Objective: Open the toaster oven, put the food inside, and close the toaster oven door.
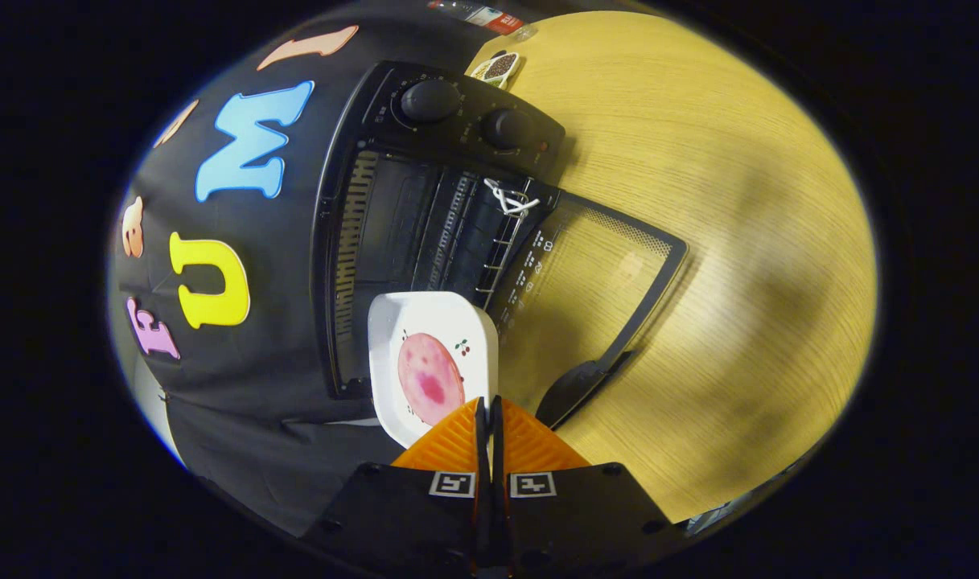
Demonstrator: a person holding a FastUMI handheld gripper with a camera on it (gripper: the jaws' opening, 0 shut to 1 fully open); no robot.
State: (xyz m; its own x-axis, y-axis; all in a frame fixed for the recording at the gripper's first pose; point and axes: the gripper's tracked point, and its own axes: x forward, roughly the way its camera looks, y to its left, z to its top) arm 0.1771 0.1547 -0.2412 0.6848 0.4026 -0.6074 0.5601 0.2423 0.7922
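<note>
Gripper (489, 414) fingers are pressed together on the near edge of the white plate (433, 322), which carries a pink slice of food (429, 379). Just ahead, the toaster oven (425, 233) stands open, its glass door (594, 273) folded down onto the worktop (722, 201). Judgement: keep the plate level, aim it at the wire rack (501, 249), and clear the door handle (577, 390). Markings on the door glass are too small to read; the far packet label is illegible.

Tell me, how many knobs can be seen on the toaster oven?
2. Both sit on the control panel of the oven, beside its open cavity: one knob farther from the open door, the other knob nearer it. More may be hidden.
</note>
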